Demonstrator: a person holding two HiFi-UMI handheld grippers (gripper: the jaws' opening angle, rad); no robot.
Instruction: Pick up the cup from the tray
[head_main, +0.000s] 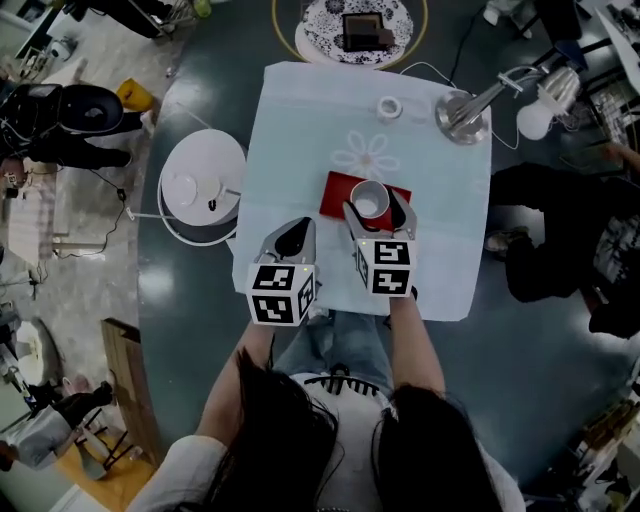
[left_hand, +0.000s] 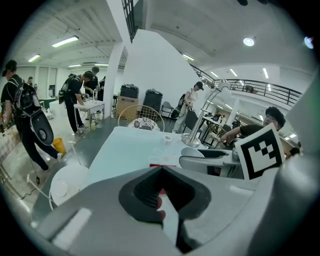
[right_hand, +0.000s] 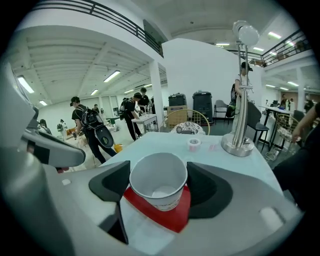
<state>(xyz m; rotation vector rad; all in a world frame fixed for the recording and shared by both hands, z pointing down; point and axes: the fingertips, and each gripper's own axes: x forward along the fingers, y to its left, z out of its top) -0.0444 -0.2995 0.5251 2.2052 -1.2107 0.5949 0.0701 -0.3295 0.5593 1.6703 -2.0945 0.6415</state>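
Note:
A white paper cup (head_main: 370, 203) (right_hand: 158, 180) stands on a red tray (head_main: 338, 190) (right_hand: 176, 214) on the pale blue tablecloth. My right gripper (head_main: 376, 208) (right_hand: 158, 170) reaches over the tray with one pad against each side of the cup's rim, shut on it. The cup's base still looks to be down on the tray. My left gripper (head_main: 297, 232) (left_hand: 160, 172) hovers over the cloth left of the tray, its jaws meeting at the tip with nothing held. The left gripper view shows a strip of the tray (left_hand: 162, 164) beyond its tip.
A small tape roll (head_main: 390, 107) and a desk lamp's metal base (head_main: 462, 117) sit at the table's far side. A round white stool (head_main: 203, 185) stands left of the table. A person in black (head_main: 545, 235) sits at its right edge.

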